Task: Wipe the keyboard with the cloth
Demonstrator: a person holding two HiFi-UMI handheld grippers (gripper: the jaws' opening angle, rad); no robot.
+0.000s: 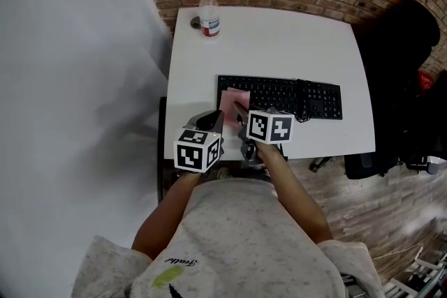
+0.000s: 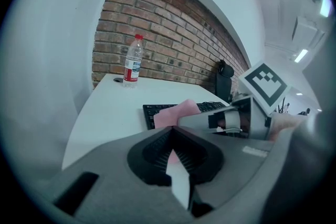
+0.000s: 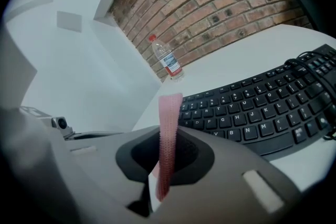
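A black keyboard [image 1: 293, 95] lies across the white table [image 1: 279, 45]. A pink cloth [image 1: 234, 101] hangs over its left end. My right gripper [image 1: 239, 112] is shut on the cloth. In the right gripper view the cloth [image 3: 169, 123] stands edge-on between the jaws, with the keys [image 3: 257, 107] just beyond. My left gripper [image 1: 218, 119] sits close beside it at the cloth's near left corner, jaws shut. In the left gripper view a sliver of pink shows between the pads [image 2: 157, 152]. I cannot tell whether the left jaws pinch it.
A plastic water bottle [image 1: 209, 12] with a red cap stands at the table's far left corner, in front of a brick wall. A black office chair [image 1: 405, 80] stands to the right of the table. A white wall runs along the left.
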